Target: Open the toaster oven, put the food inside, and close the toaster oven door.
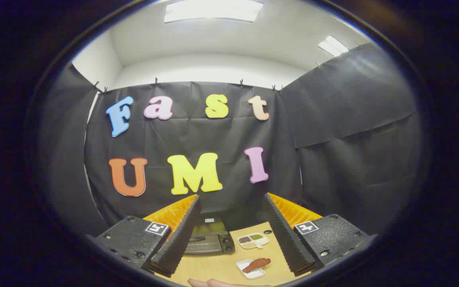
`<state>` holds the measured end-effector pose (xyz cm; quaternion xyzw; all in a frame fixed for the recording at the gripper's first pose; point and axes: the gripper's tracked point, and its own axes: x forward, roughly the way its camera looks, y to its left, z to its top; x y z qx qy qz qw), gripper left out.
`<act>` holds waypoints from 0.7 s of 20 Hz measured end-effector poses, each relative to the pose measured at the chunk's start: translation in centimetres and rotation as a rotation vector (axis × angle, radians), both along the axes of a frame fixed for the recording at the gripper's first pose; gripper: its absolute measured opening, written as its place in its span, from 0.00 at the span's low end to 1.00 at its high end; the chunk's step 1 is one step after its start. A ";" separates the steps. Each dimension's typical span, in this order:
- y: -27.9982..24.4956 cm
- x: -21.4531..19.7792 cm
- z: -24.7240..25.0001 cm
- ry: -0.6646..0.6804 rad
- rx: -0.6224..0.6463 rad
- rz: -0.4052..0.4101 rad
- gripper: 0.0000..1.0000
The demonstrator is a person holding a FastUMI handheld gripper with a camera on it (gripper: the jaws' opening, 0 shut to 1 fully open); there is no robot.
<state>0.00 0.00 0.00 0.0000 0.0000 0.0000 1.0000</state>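
Gripper [232, 223]: two black ribbed fingers with orange backing, spread wide apart and released, holding nothing. It is raised above the table and tilted so that the fingers frame the objects below. Each finger base carries a small square black-and-white marker.

Table [217, 269]: light wooden top, seen between and beneath the fingers.

Toaster oven [209, 238]: dark body with a glass-fronted door, standing at the far side of the table against the black cloth wall, just right of the left finger [177, 235]. The door appears shut; knobs sit on its right side.

Condiment dish [253, 240]: small white divided dish, right of the toaster oven, holding a dark portion and a green portion.

Food [257, 264]: reddish-brown elongated piece lying across a small white rectangular tray [249, 269], nearer than the condiment dish, close to the right finger [287, 235] and apart from the oven.

Hand [209, 283]: fingertips of a person at the near table edge.

Ceiling lights [212, 10]: bright panels overhead.
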 end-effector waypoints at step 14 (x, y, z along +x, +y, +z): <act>1.2 0.8 -1.5 0.044 -0.032 0.023 1.00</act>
